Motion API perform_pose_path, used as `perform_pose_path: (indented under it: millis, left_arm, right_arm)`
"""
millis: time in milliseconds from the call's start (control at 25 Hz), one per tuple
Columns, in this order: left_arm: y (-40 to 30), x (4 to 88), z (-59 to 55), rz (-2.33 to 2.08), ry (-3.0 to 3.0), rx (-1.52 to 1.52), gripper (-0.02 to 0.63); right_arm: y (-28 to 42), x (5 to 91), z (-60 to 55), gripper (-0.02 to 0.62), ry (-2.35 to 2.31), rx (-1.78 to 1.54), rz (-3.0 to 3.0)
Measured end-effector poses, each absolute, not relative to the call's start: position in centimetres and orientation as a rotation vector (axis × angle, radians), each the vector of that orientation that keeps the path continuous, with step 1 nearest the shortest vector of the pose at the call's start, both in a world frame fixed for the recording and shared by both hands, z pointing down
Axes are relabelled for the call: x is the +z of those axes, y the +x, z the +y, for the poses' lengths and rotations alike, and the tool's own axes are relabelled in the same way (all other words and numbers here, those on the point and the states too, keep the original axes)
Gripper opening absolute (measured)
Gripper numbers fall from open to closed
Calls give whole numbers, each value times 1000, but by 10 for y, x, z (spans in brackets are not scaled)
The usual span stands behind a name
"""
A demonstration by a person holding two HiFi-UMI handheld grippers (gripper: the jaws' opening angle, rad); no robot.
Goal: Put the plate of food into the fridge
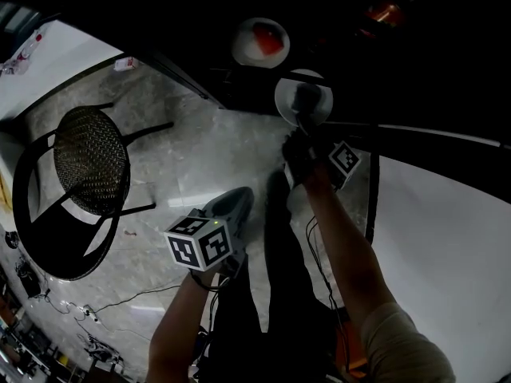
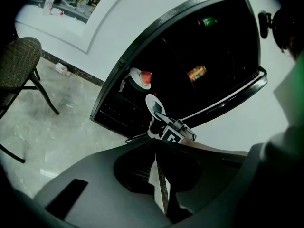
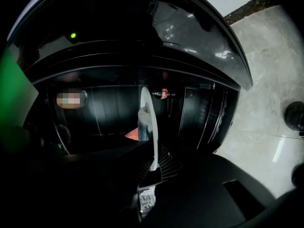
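Plate [image 1: 303, 96] of food: it is in your right tongs [image 1: 300, 138], held by its near rim. The right gripper view shows the jaws closed on that rim, with the plate edge-on between them. The plate sits at the mouth of the open fridge [image 2: 223, 46]. Judged not yet resting on a shelf. Its food is too dark to name.

Progress:
- Done: fridge open, plate carried up to the opening.
- Left: set the plate on a shelf, release it, draw back, and probably shut the door.

Left tongs [image 2: 159, 179]: jaws pressed together with nothing between them, held near you over the marble floor [image 1: 200, 158].

Count:
- Plates, 2: yours, plus a second plate with red food [image 1: 262, 41] on a shelf just beyond it.
- Orange bottle [image 2: 196, 72], 1, far right inside the fridge.
- Wicker chair [image 1: 89, 159], 1, at left.
- Tongs, 2.
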State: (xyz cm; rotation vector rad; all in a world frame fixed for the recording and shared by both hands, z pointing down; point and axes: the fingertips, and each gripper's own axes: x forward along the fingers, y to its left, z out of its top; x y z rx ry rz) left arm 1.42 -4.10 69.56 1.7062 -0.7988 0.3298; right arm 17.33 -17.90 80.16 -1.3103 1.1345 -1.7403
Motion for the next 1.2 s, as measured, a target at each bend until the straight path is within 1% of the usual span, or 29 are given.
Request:
perform_pose_path:
  millis: [840,1200]
  left_arm:
    - [36,719,-51,-752,1726,354,12]
    - [32,715,-48,-745,1742,354,12]
  right_arm:
    - [178,804,-206,32,-1317,-1702,1099]
    - [176,795,-205,34,-1331,-1704,1290]
